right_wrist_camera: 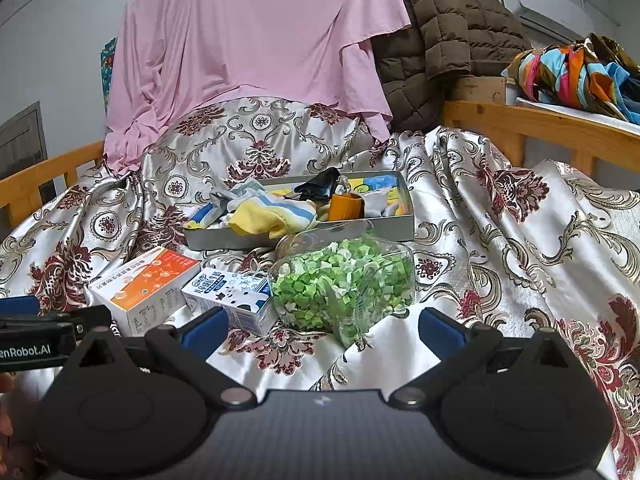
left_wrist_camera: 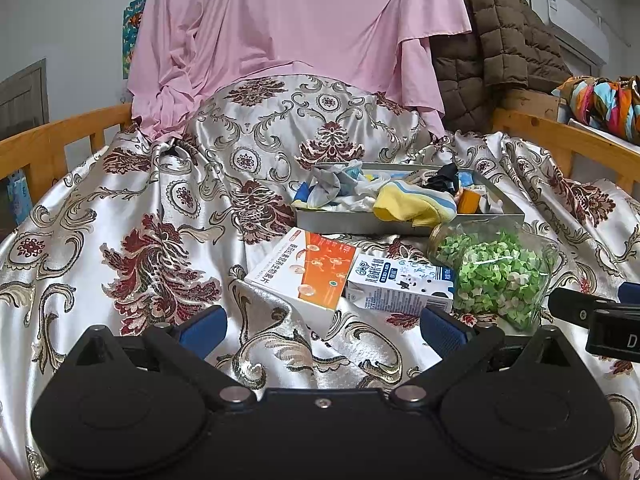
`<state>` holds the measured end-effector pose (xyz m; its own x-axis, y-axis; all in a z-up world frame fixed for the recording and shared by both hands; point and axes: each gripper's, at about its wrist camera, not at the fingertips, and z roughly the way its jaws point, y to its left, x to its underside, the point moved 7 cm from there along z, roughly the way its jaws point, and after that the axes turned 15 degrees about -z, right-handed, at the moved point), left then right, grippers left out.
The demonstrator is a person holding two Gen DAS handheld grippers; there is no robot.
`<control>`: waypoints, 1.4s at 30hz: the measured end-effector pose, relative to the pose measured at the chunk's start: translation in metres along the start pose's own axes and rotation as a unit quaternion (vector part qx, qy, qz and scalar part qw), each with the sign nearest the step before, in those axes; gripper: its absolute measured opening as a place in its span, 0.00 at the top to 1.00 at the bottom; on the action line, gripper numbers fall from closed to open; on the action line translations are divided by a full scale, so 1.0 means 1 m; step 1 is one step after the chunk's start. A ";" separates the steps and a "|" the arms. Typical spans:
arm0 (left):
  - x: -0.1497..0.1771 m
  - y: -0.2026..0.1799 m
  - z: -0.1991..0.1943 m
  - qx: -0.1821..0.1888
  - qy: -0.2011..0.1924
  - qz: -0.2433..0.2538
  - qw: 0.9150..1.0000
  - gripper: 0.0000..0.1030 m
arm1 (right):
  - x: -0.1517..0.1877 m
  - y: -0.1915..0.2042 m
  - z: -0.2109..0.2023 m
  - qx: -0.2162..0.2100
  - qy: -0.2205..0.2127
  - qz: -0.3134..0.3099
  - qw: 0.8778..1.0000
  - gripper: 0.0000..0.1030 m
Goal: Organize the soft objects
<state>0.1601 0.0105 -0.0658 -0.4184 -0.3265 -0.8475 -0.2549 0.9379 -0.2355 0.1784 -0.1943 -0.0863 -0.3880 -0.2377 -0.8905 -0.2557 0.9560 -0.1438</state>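
Two tools are hovering low over the bed, and both are standing wide with nothing between their blue pads. Your left tool [left_wrist_camera: 323, 326] is facing the orange-and-white box [left_wrist_camera: 302, 270], which is lying just ahead of it on the patterned satin bedspread [left_wrist_camera: 132, 216]. Your right tool [right_wrist_camera: 323, 326] is facing the clear jar of green paper stars [right_wrist_camera: 344, 280], lying on its side just in front of it.

Taking the grey tray [right_wrist_camera: 406, 220] as your landmark: the soft things are already sitting inside it, beyond the jar. The yellow, white and blue sock [right_wrist_camera: 272, 212] is draping over the tray's near wall, its long axis running roughly along that wall. More socks [left_wrist_camera: 332, 188] are bunching at the tray's left end, and a dark cloth piece [right_wrist_camera: 322, 184] is lying towards its far wall. An orange cup [right_wrist_camera: 346, 206] is standing in the tray beside them. The milk carton [right_wrist_camera: 232, 292] is resting in front of the tray, between box and jar.

I am judging that the yellow sock is lying ahead of both tools, and that your right one is slightly nearer. Reaching it is going to mean passing over the jar, so watch that jar, as it could roll.
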 end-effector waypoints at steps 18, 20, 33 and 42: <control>0.002 0.001 0.001 0.003 0.005 0.002 1.000 0.01 | 0.001 0.002 -0.001 0.000 0.000 -0.001 1.000 0.00; 0.002 0.001 0.001 0.004 0.007 0.002 1.000 0.01 | 0.001 0.001 -0.001 0.000 0.000 -0.001 1.000 0.00; 0.001 -0.002 -0.001 0.017 0.023 -0.016 0.999 0.01 | -0.001 0.004 0.000 -0.001 0.001 -0.003 1.000 0.00; -0.002 0.000 -0.003 0.023 0.022 -0.029 0.999 0.01 | 0.000 0.003 -0.001 -0.002 0.001 -0.003 1.000 0.00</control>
<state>0.1585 0.0106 -0.0623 -0.4426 -0.3842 -0.8102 -0.2402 0.9213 -0.3057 0.1770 -0.1913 -0.0862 -0.3890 -0.2442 -0.8883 -0.2613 0.9539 -0.1478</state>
